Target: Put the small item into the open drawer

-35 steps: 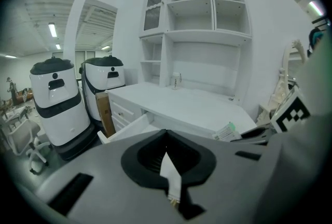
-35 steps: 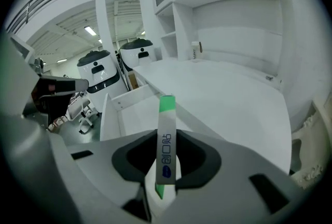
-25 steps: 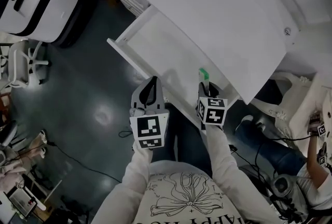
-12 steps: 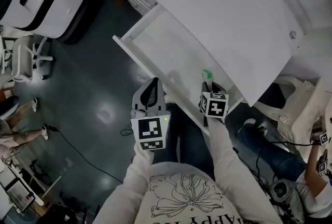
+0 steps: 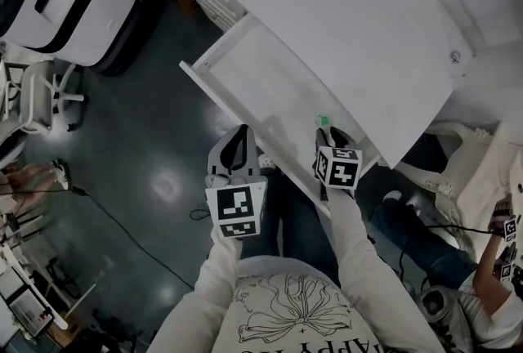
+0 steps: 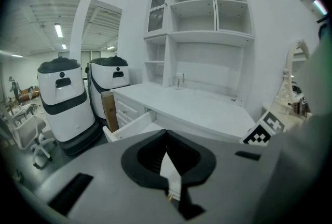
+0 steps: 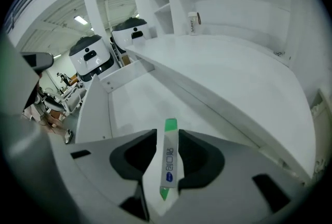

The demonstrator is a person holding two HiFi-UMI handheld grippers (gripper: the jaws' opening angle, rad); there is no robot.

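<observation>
Obs.: Person stands at the white desk (image 5: 359, 24), one pair of tongs in each hand. The drawer (image 5: 211, 91) is pulled well out from under the desk top, and what shows of its floor is bare.

Right tongs (image 5: 326, 133): clamped on the small item (image 7: 168, 162), a slim white stick with green ends and a blue mark on its label. It lies lengthwise between the jaws, with the green tip poking out in front. In the head view that tip (image 5: 323, 121) sits over the drawer's inside, just past the front panel and towards the right-hand end. The right gripper view shows only drawer floor beyond the tip. I cannot tell how high the item sits above the floor.

Left tongs (image 5: 237, 140): jaws together and holding nothing, out over the dark floor (image 5: 139, 147) just outside the drawer front.

Step in hand (judgement): release into the drawer; the carry looks all but done.

To do it well:
- Lower the right tongs until the item is near the drawer floor, so it lands flat without bouncing.
- Keep the tip clear of the front panel and the overhanging desk edge.
- Part the jaws slowly, because a thin stick may cling to one pad.
- Draw back and up along the jaw line.
- Leave the left tongs where they are.
</observation>
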